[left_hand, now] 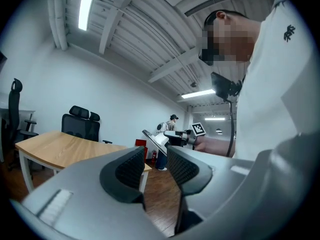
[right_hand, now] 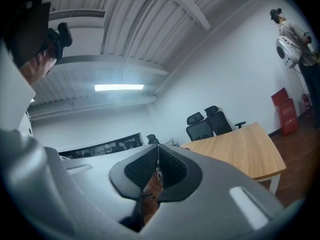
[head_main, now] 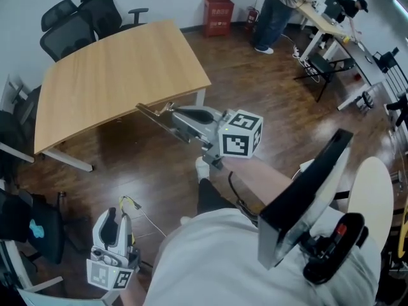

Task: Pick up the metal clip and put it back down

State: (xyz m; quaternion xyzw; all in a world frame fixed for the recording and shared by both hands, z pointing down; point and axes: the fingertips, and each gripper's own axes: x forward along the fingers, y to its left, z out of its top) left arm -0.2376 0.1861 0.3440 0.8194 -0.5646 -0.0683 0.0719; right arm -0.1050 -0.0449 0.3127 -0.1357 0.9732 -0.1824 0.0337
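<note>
Head view: a wooden table [head_main: 115,75] dominates; off its near corner the right gripper [head_main: 148,110] hovers, jaws pressed together; the left gripper [head_main: 118,220], well short of the table, hangs parted and empty. No metal clip shows; best find it before reaching.

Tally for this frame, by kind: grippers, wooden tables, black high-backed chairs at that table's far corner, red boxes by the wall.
Grippers: 2, left gripper, right gripper
Wooden table: 1
Black chairs: 2
Red box: 1
Total: 6
</note>
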